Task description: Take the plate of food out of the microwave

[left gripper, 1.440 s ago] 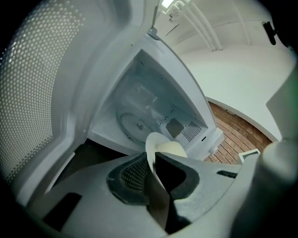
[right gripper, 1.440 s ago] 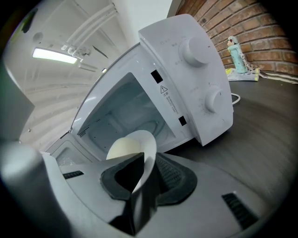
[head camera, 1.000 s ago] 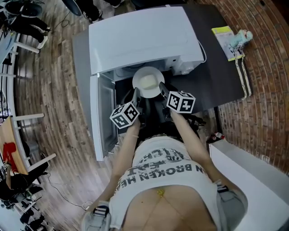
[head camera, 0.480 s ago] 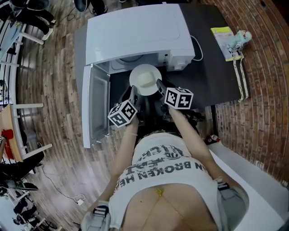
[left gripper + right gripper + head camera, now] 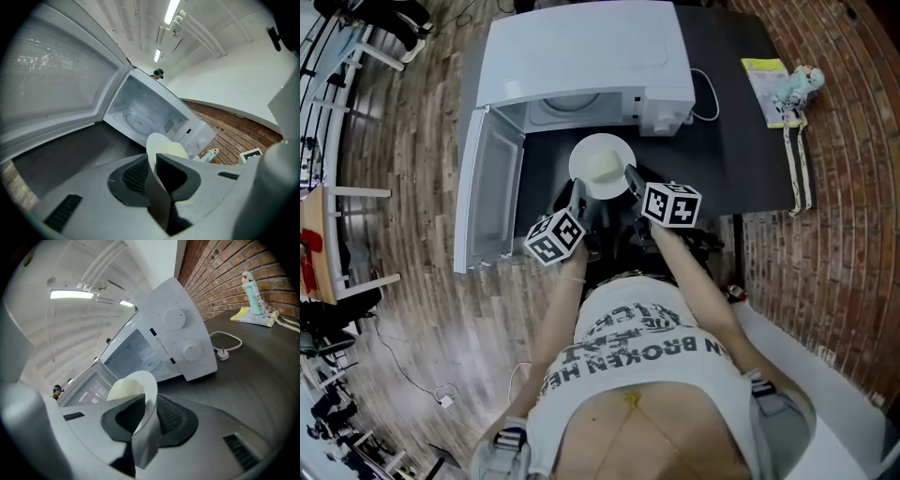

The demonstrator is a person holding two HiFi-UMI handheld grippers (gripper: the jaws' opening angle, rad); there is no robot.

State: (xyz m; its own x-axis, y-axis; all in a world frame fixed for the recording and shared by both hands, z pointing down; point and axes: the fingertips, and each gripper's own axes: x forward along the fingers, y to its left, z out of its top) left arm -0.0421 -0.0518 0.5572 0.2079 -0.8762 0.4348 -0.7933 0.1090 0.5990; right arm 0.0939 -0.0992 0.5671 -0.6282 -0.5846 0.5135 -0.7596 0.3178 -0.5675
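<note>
Only legible print: "BROKEN" in dark capitals across the person's white shirt [image 5: 647, 349], neighbouring words warped and partly cut off; small label on the microwave [image 5: 178, 333] control panel too tiny to read.

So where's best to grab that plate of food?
By the plate rim, from its near left and right sides, as the left gripper and right gripper do: the rim is thin and bare, while the food sits in the middle.
</note>
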